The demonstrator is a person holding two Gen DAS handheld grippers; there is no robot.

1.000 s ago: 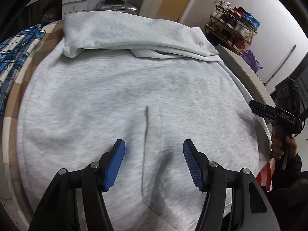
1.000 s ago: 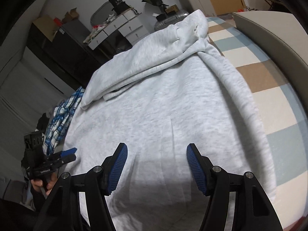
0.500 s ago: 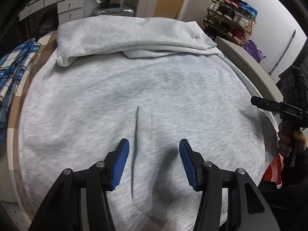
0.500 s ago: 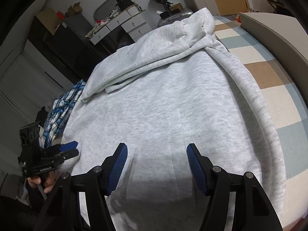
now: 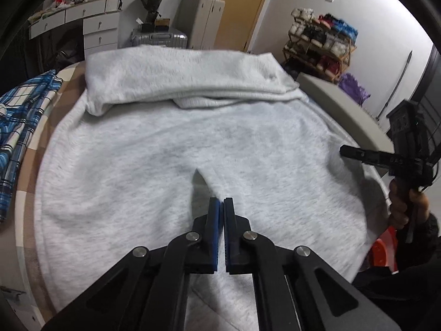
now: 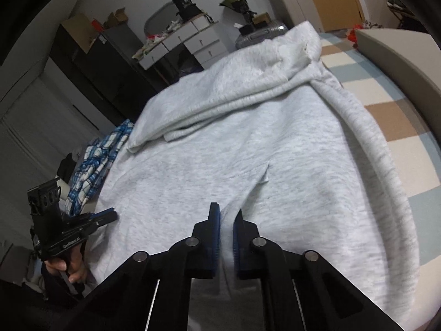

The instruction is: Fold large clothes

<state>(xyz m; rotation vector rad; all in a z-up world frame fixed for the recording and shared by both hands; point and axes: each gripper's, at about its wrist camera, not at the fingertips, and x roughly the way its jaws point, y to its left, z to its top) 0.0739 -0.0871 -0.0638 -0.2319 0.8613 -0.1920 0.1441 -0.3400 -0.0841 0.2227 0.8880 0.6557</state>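
Observation:
A large light grey hoodie (image 5: 165, 143) lies flat on the bed, its hood (image 5: 179, 74) folded at the far end. My left gripper (image 5: 221, 200) is shut on a pinch of the hoodie's near part, and a small ridge of cloth (image 5: 200, 180) rises just ahead of its tips. In the right wrist view the hoodie (image 6: 248, 138) fills the middle. There my right gripper (image 6: 226, 212) is shut on it too, with grey cloth squeezed between the blue pads (image 6: 216, 234). Each view shows the other gripper at the hoodie's side edge: right gripper (image 5: 344, 150), left gripper (image 6: 110, 215).
A blue plaid garment (image 5: 19, 115) lies on the bed left of the hoodie. The checked bedsheet (image 6: 386, 110) shows on the right, with a padded beige bed edge (image 5: 344, 102) beyond it. White drawers (image 5: 96, 27), a suitcase (image 5: 160, 37) and a shoe rack (image 5: 319, 41) stand behind.
Both grippers went from wide open to shut, each pinching the hoodie's cloth. The left one rose a little, pulling up a small ridge of fabric.

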